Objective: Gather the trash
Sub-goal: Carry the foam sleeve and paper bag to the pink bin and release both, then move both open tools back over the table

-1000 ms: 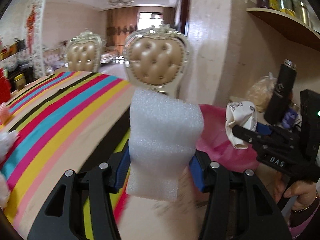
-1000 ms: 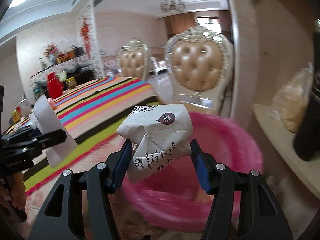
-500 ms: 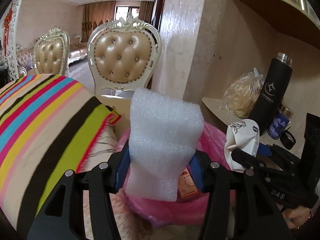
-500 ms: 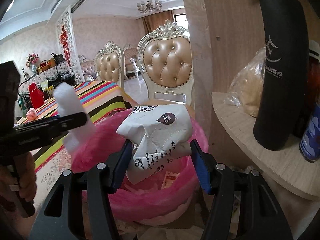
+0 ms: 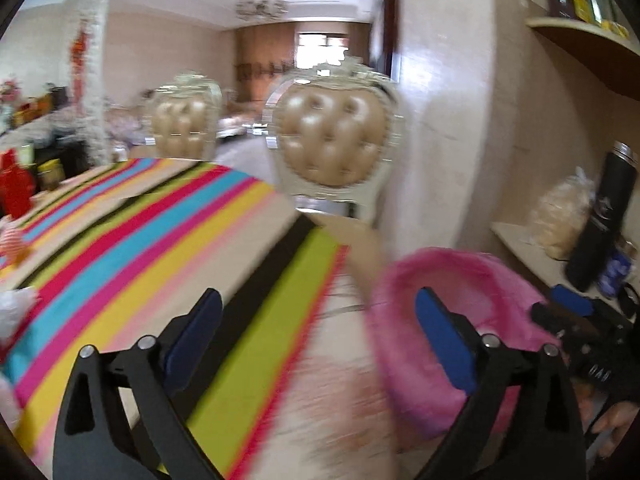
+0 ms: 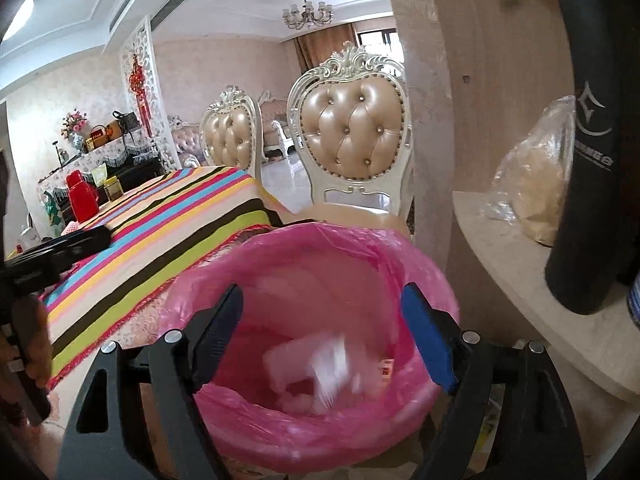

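1. The left gripper (image 5: 318,320) is standing wide with nothing between its blue pads (image 5: 444,344); its jaws have just been opening. It is hanging over the edge of the striped tablecloth (image 5: 132,248) covering the counter, and its view is blurring.
2. Far left in that view, white scraps (image 5: 14,312) are lying on the cloth; their shape is too blurred to tell.
3. In the right wrist view, the left gripper is showing as a dark bar (image 6: 56,252) at the left edge, held by a hand (image 6: 34,340), beside the bin rather than over it.
4. The pink-lined trash bin (image 6: 424,276) is sitting just past the counter's corner, below a tufted chair (image 6: 352,136), its mouth facing up.
5. The right gripper (image 6: 322,338) is hovering directly above the bin mouth, angled downward, jaws spread wide and empty; they have just been opening.
6. The white trash (image 6: 316,368) is lying inside the bin, below and between the right gripper's open fingers, clear of both pads. It is motion-smeared, so its long axis and which way it is pointing cannot be told.
7. To the right, a shelf (image 6: 520,264) is carrying a clear bag (image 6: 536,184) and a tall black flask (image 6: 588,152) standing upright.
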